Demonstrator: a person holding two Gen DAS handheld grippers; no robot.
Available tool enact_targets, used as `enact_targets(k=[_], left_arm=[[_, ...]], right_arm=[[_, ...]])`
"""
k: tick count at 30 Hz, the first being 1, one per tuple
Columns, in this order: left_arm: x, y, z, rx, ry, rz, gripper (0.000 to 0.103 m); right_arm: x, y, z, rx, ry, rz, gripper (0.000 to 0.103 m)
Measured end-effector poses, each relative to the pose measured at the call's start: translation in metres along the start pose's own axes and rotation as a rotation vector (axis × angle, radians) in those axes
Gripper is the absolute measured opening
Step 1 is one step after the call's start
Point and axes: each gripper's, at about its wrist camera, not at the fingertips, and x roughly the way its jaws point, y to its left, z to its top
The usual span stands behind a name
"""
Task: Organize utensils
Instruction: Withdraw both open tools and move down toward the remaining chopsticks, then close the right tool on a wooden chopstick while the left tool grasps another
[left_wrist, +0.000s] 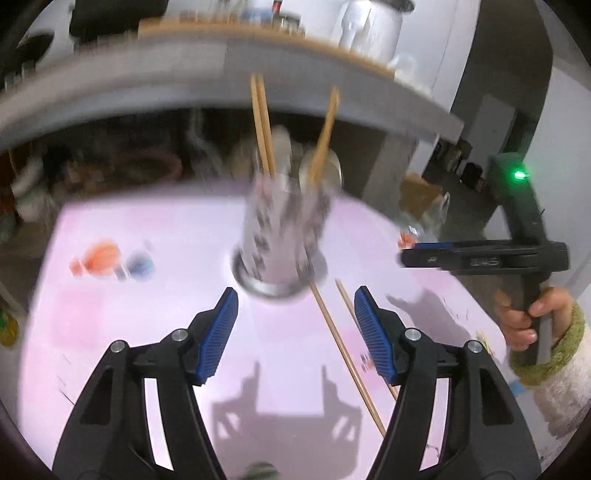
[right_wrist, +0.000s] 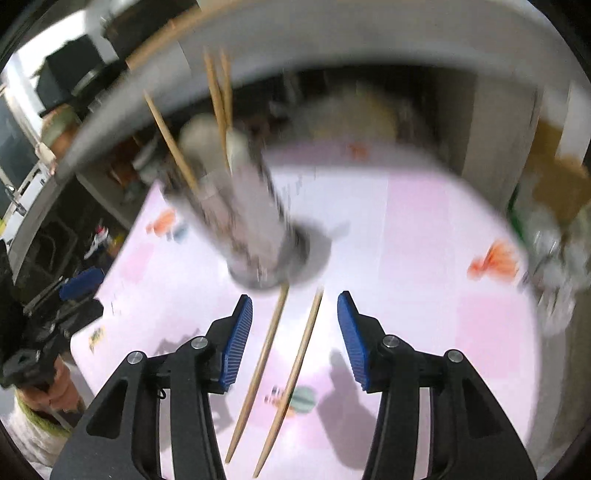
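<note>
**Chopsticks lie between R jaws, long axis along the fingers**

Chopsticks (right_wrist: 280, 369), two loose ones, lie on the pink table (right_wrist: 424, 221), just in front of the holder (right_wrist: 258, 236), which already has others standing in it. Right gripper (right_wrist: 295, 339) is released, empty, hovering w/ both sticks between its pads, running lengthwise toward the holder. Left gripper (left_wrist: 295, 321), also released and empty, has them off to its right side. R looks nearer; a roll across the sticks seems needed.

Pink surface (left_wrist: 155, 369) w/ printed fish pics is carrying a patterned utensil holder (left_wrist: 282, 236) standing upright mid-surface; two loose wooden chopsticks (right_wrist: 284, 373) are lying flat just near of it, side by side, slightly apart.
</note>
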Motion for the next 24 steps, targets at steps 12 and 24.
enact_targets(k=[12,24], left_arm=[[0.051,0.005,-0.065,-0.119,0.142,0.005,0.062],[0.091,-0.018,-0.035,-0.095,0.171,-0.034,0.062]], right_arm=[[0.077,0.012,-0.015,-0.036,0.115,-0.143,0.022],[0.079,-0.009,-0.024,-0.035,0.136,-0.128,0.009]])
